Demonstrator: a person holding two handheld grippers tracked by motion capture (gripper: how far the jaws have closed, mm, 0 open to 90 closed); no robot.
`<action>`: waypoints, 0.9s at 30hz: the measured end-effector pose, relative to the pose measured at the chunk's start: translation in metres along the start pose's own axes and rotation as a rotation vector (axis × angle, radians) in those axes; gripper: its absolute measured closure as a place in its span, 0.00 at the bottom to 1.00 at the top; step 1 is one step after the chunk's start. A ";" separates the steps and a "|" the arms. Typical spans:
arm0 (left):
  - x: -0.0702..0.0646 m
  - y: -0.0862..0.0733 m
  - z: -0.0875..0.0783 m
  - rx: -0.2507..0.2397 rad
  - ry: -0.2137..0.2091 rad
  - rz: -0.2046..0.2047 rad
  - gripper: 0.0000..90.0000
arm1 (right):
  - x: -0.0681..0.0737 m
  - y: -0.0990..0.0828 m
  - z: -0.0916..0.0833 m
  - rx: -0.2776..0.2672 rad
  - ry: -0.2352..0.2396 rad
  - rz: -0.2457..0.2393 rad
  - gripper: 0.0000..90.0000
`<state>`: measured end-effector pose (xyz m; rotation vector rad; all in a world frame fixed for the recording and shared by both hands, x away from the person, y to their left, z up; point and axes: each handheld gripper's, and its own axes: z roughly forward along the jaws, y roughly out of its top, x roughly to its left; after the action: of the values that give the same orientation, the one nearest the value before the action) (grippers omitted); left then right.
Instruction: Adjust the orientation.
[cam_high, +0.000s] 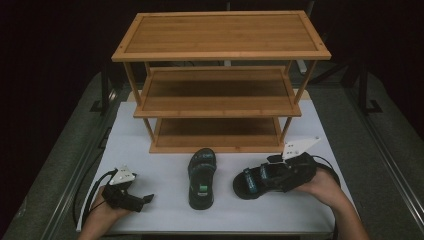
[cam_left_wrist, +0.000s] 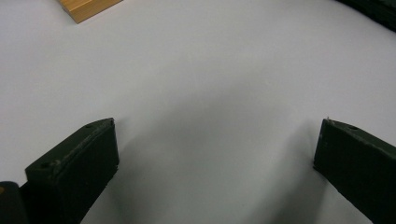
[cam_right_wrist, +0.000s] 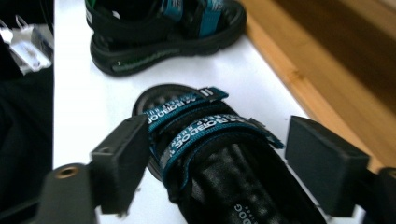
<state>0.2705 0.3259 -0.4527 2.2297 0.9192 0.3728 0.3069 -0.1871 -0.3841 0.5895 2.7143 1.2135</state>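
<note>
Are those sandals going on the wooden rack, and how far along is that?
Looks barely started: all three shelves of the rack are bare. In hand: the right tongs straddle one sandal, jaws open. The other sandal lies on the table, and the left tongs rest open and empty.

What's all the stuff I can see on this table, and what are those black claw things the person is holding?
Sandals: two, black with teal straps. One sandal lies in the middle of the mat, toe towards the rack; the other sandal lies to its right, between open jaws.
Shoe rack: one, light brown wood, three bare shelves, at the far side of the mat.
Mat: one, white, covering the tabletop.
Left gripper: black, hand-held tool, jaws open, low over bare mat at near left.
Right gripper: black, jaws open on either side of the right-hand sandal; the left pad looks close to its straps.
</note>
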 end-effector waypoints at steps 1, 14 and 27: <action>0.000 0.000 0.000 0.000 0.000 0.000 0.00 | 0.000 0.001 0.005 0.023 0.008 -0.031 0.22; 0.000 0.000 0.000 0.001 0.000 0.000 0.00 | -0.004 0.000 0.001 0.037 -0.062 -0.009 0.67; 0.000 0.000 0.000 0.001 0.000 0.000 0.00 | -0.003 0.020 0.008 0.026 -0.268 0.168 0.74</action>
<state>0.2707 0.3260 -0.4526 2.2308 0.9204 0.3723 0.3177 -0.1704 -0.3754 0.9271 2.5001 1.0470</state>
